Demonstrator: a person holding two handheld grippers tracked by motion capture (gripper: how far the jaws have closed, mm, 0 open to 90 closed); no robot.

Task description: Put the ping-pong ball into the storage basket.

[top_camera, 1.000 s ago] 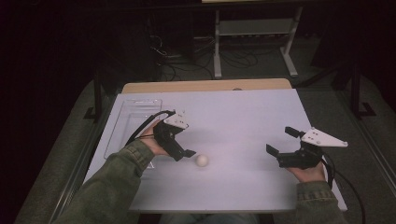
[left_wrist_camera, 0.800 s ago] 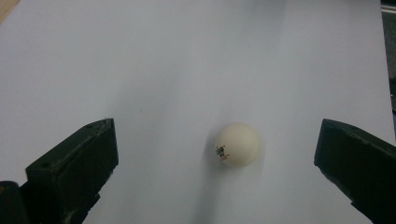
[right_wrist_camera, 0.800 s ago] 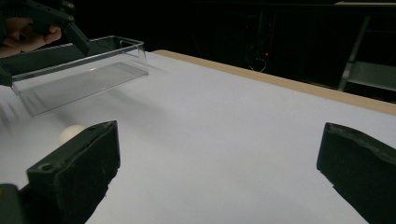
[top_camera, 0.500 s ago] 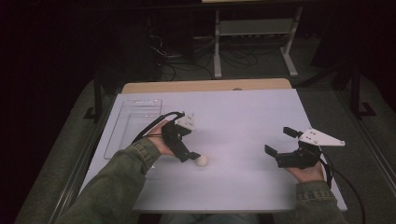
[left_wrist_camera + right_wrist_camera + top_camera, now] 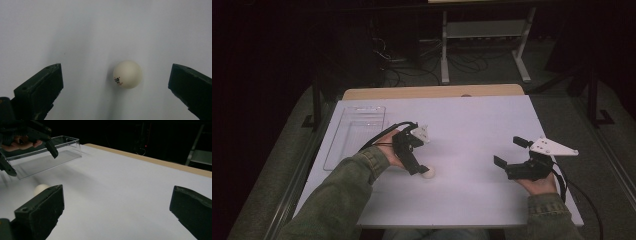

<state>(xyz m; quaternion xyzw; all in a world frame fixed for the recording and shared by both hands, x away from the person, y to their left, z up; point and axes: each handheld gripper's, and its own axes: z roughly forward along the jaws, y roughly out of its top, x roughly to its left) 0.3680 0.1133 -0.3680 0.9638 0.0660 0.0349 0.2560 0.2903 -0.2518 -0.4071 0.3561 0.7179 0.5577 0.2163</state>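
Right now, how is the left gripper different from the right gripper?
The left gripper points down at the white ping-pong ball, which lies between its open jaws, untouched; the right gripper has only bare white table between its jaws. The left gripper sits near the clear plastic tray; the right gripper rests at the table's far right side, level rather than tipped down. Both are black, hand-held, and open.

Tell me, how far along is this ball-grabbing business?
Early on. The left gripper is positioned over the white ball, its jaws wide open on either side of it, neither touching. The ball lies on the white table, so closing and lifting are not yet done. The clear tray has nothing in it; it may be the destination. The right gripper sits open, away from the ball.
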